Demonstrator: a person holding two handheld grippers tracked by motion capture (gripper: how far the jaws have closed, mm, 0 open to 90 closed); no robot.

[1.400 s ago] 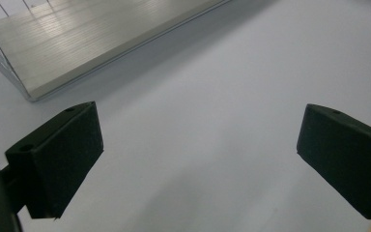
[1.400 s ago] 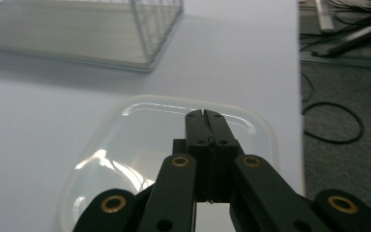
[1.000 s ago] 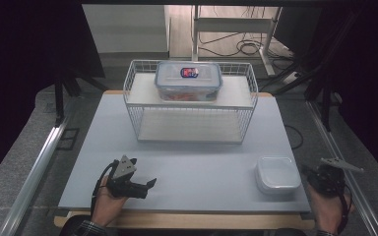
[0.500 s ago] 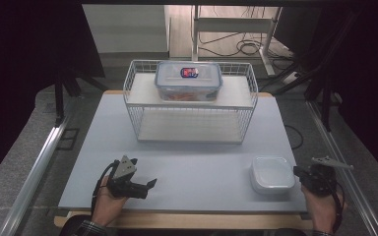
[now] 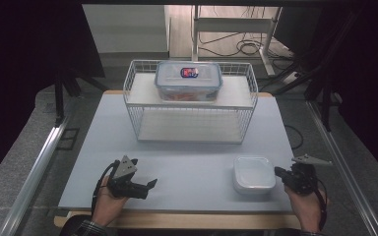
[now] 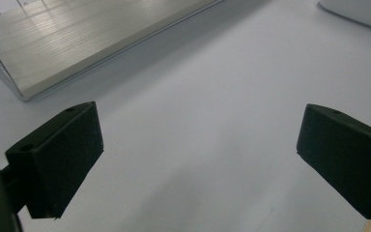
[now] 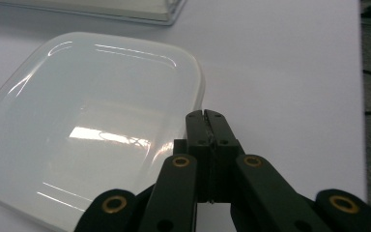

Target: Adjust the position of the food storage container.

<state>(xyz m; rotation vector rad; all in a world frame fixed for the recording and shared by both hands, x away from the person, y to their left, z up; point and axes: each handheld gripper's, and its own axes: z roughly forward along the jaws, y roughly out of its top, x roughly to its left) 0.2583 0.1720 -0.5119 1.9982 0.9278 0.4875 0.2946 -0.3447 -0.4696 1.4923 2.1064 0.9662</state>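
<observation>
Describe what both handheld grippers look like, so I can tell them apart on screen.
Both are black. The left gripper has broad block-shaped pads, a grey three-cornered plate on top and a black cable. The right gripper has slim linked arms with brass-coloured rivets, a grey plate and a cable too.

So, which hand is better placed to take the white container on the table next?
The right. The right tool is shut, with its tips right beside the white container, which lies close before it in the right gripper view. The left tool is open but far across the table, so it would need a long reach.
</observation>
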